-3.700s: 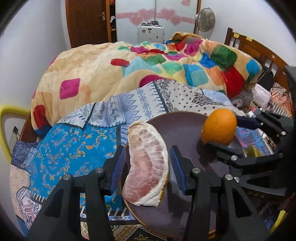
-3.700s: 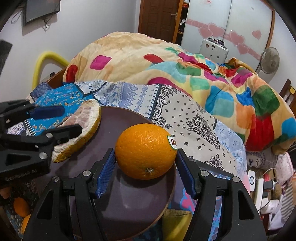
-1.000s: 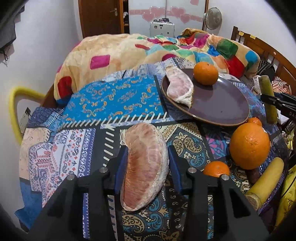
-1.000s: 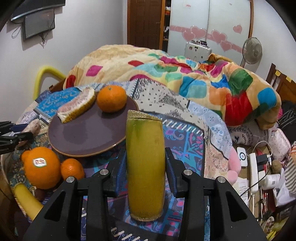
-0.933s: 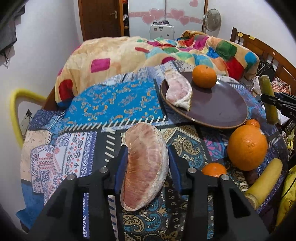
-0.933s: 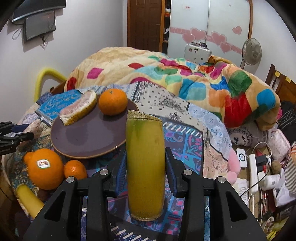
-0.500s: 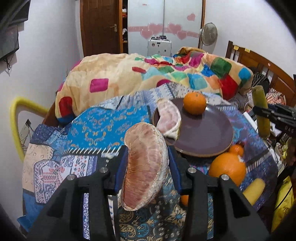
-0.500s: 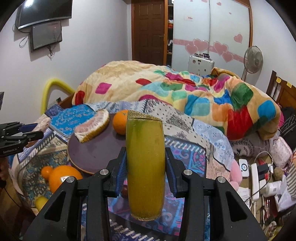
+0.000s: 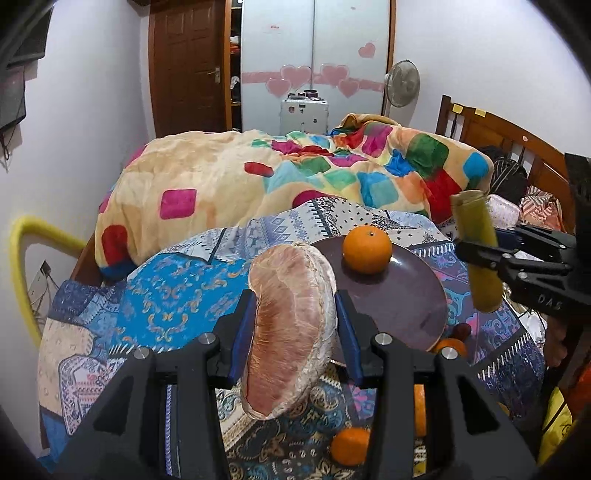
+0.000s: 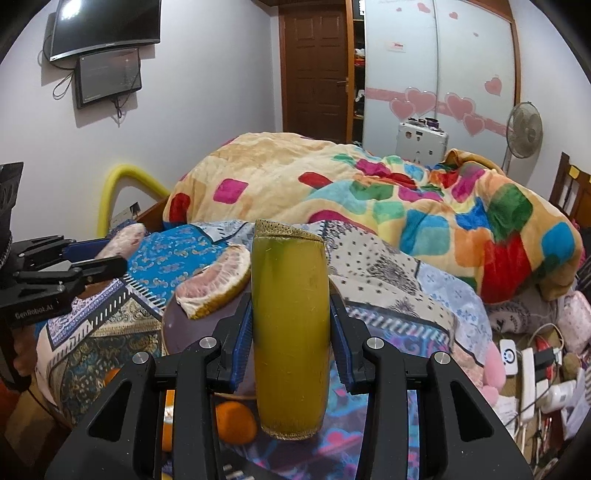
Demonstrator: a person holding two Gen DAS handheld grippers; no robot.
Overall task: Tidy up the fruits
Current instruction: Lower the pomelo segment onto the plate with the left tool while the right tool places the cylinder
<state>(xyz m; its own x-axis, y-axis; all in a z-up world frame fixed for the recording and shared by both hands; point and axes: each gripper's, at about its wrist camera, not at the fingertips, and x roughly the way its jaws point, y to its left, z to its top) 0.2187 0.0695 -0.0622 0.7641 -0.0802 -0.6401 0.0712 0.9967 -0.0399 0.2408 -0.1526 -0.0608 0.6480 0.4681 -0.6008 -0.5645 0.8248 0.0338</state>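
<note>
Pomelo wedge point(image 9: 291, 328) clamped in left gripper point(image 9: 295, 332) — above plate point(image 9: 406, 306)

White walls, a brown door point(image 10: 314, 70), a heart-stickered wardrobe point(image 9: 314, 62), a wall screen point(image 10: 105, 27), a fan point(image 10: 524, 129) behind the bed point(image 9: 491, 133).

I'm working in a home bedroom: a bed point(image 9: 498, 140) under a patchwork blanket point(image 9: 295, 177), a heart-stickered wardrobe point(image 9: 314, 55), a standing fan point(image 10: 522, 129) and a wall television point(image 10: 105, 26).
</note>
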